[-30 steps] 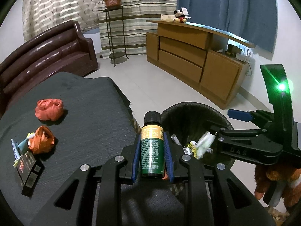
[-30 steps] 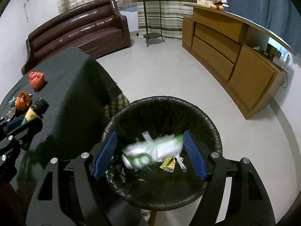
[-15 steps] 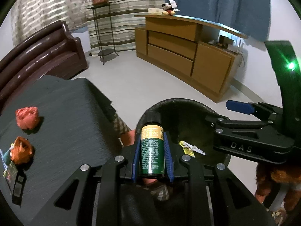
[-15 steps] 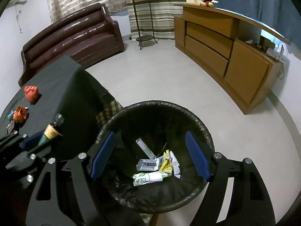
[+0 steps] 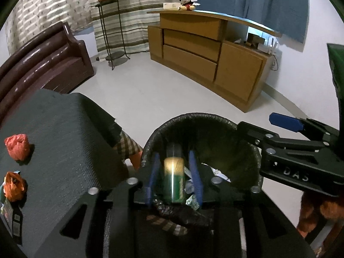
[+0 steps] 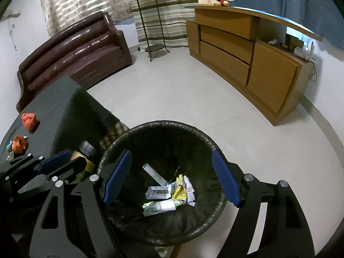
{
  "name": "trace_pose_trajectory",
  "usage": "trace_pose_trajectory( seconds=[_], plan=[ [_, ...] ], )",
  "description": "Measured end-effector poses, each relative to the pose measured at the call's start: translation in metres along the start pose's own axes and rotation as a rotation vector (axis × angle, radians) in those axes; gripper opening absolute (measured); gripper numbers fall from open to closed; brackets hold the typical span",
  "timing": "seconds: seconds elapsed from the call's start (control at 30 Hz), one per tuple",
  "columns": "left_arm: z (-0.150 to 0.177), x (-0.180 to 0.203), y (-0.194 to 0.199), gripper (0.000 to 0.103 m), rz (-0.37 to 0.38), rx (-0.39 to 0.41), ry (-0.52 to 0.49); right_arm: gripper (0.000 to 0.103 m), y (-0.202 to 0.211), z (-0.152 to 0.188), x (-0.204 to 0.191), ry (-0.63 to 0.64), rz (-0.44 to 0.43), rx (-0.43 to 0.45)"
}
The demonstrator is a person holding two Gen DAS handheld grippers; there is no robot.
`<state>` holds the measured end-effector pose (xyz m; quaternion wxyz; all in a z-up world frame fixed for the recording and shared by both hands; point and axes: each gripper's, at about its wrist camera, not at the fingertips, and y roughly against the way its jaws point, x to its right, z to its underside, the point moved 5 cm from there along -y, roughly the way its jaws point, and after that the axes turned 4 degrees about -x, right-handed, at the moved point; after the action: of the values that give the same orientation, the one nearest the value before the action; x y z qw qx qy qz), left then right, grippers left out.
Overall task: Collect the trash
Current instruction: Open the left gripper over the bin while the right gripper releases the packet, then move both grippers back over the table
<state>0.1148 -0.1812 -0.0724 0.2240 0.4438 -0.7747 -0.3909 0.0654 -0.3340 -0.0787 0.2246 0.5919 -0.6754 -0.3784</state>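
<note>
The green bottle [image 5: 173, 176] with its dark cap and yellow band sits between the blue pads of my left tool [image 5: 173, 179], but it is smeared with motion now, where half a second ago it was sharp and firmly clamped. The jaws are opening, a gap shows on each side of the bottle, and I read it as slipping free. A second ago it hung beside the bin; now it is directly over the black-lined trash bin [image 5: 150, 150], just inside the near rim, so the drop should land inside.

My right tool [image 6: 172, 177] hangs wide open and empty over the same bin, and the white-and-green wrapper [image 6: 161, 206] that was a blur between its pads a second ago lies at the bottom with the other paper scraps. From this side the bottle's cap shows just outside the bin's left rim, so I cannot be sure how well it clears the edge.

On the dark worktop [image 5: 64, 142] two crumpled red-orange wads [image 5: 17, 148] [image 5: 14, 186] and some packets [image 5: 10, 212] at the left edge remain, so the collecting looks unfinished.
</note>
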Motion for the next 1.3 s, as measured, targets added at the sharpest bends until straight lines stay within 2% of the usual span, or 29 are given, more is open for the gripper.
trace_pose_trajectory(
  seconds=[0.1, 0.67, 0.73, 1.0, 1.3],
  plan=[
    [0.000, -0.002, 0.002, 0.042, -0.006, 0.007, 0.011, 0.075, 0.001, 0.000, 0.000, -0.001, -0.002, 0.004],
    [0.004, -0.041, 0.029, 0.046, -0.063, 0.044, 0.117, 0.075, 0.003, 0.001, -0.006, 0.015, -0.006, 0.001],
    [0.005, -0.046, 0.034, 0.050, -0.073, 0.052, 0.128, 0.075, 0.004, 0.002, -0.011, 0.022, -0.010, 0.001],
    [0.022, -0.086, 0.060, 0.052, -0.147, 0.072, 0.194, 0.075, 0.005, 0.003, -0.049, 0.081, -0.055, -0.014],
    [0.067, -0.153, 0.089, 0.054, -0.264, 0.062, 0.326, 0.075, -0.001, 0.015, -0.120, 0.194, -0.126, -0.048]
  ],
)
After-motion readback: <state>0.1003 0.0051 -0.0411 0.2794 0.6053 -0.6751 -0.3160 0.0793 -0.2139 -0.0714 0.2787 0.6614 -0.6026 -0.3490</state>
